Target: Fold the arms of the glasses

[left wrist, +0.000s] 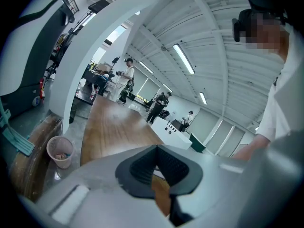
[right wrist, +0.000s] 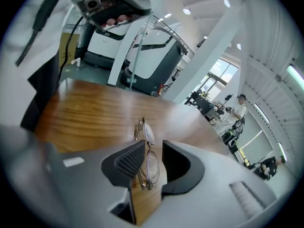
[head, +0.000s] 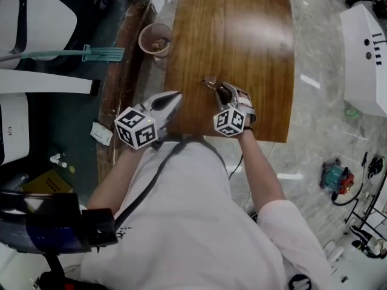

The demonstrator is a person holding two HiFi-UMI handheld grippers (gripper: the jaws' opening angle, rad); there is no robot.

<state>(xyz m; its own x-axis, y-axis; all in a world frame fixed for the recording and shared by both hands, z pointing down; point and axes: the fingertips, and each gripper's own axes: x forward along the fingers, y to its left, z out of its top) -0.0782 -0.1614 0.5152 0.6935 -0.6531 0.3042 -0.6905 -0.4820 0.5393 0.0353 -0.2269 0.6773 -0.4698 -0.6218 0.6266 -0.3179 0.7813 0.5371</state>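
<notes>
A pair of thin metal-rimmed glasses with clear lenses (right wrist: 148, 134) lies on the glossy brown wooden table (head: 242, 35), near the edge closest to the person and about midway along it. The right gripper (right wrist: 152, 148) tilts down over that same part of the table. Its jaws stand apart with the glasses between them. The ribbed dark pad on the left of the right gripper view sits right against the frame, while a strip of bare wood shows between the lenses and the opposite pad, so nothing is clamped.

The left gripper (left wrist: 156, 151) hangs at the near edge of the table, left of the glasses and apart from them. Its jaws are pressed together with nothing between them. A round pinkish waste basket (head: 155, 39) stands on the floor just off the table's left side.
</notes>
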